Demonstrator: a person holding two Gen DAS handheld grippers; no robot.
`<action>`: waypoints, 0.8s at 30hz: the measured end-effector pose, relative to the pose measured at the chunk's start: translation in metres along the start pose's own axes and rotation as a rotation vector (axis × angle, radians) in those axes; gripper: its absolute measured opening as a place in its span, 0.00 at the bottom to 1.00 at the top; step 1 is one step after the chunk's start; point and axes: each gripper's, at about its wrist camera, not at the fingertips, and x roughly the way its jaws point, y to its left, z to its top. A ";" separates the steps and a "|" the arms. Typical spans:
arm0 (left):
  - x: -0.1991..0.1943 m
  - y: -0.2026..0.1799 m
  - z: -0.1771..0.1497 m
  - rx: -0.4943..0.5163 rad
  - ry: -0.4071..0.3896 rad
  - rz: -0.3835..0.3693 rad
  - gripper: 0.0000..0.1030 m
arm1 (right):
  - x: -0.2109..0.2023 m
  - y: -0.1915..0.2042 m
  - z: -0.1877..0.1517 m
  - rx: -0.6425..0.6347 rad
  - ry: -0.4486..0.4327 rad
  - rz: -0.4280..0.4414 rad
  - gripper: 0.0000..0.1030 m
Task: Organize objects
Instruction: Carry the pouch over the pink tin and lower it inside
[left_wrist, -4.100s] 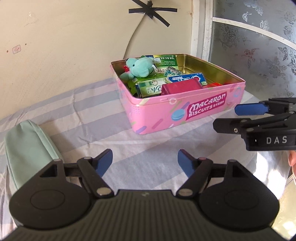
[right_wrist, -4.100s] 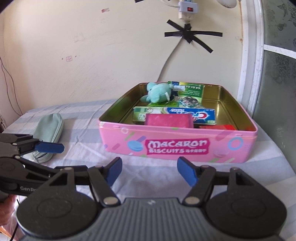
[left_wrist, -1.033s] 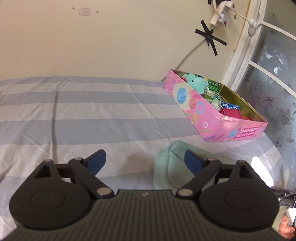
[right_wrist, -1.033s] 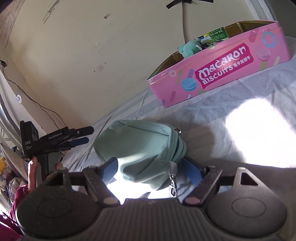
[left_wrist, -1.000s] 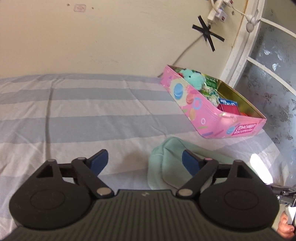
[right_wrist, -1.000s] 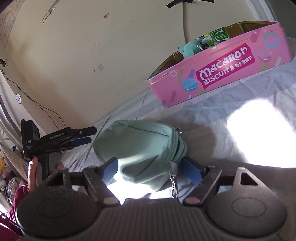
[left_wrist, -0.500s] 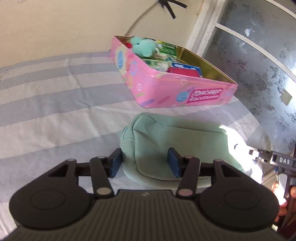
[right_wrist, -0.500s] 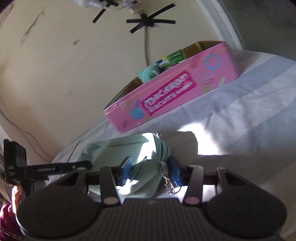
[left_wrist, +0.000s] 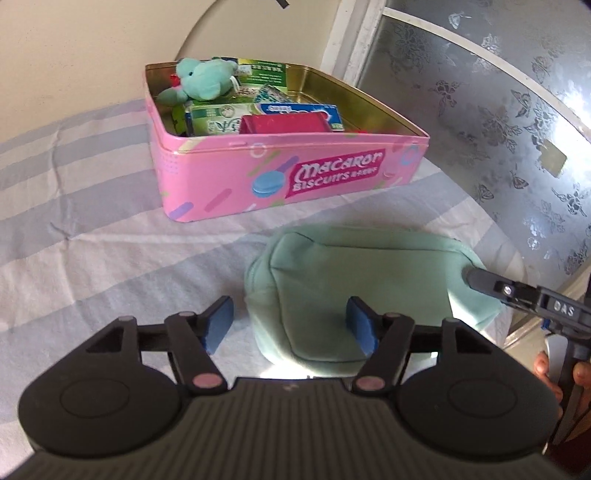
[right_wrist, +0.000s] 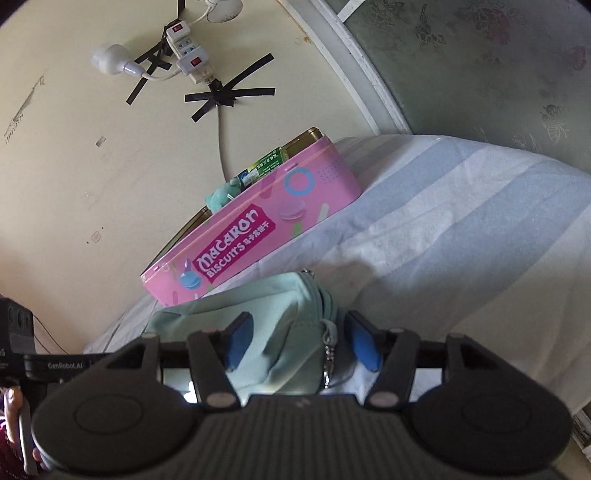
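Observation:
A mint green zip pouch (left_wrist: 362, 273) lies on the striped sheet, just in front of the pink Macaron Biscuits tin (left_wrist: 332, 173). My left gripper (left_wrist: 290, 326) straddles the pouch's near-left end. Its jaws are opening: one pad is off the fabric, the other hovers over it. In the right wrist view my right gripper (right_wrist: 301, 343) brackets the zipper end of the pouch (right_wrist: 266, 306), with jaws opening and pads apart from it. The tin (right_wrist: 258, 229) holds a teal plush toy (left_wrist: 203, 79), a red box (left_wrist: 282, 123) and a toothpaste box (left_wrist: 299, 109).
A frosted glass door (left_wrist: 498, 110) stands close on the right of the bed. A taped power strip (right_wrist: 184, 55) and its cable hang on the wall behind the tin. A person's hand (left_wrist: 546, 373) grips the right gripper's handle at the bed's edge.
Half a second ago both grippers were pinched on the pouch's ends; now both jaws stand wider. The pouch has come from the bed's left side to just before the tin.

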 end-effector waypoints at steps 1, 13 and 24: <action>0.001 0.000 0.001 -0.005 0.003 0.010 0.69 | -0.001 0.002 -0.001 -0.012 0.001 0.000 0.59; -0.003 -0.030 0.007 0.095 -0.023 0.091 0.57 | -0.006 0.028 -0.017 -0.121 -0.058 -0.081 0.44; -0.050 -0.032 0.084 0.119 -0.259 0.149 0.57 | -0.008 0.088 0.060 -0.291 -0.297 -0.025 0.40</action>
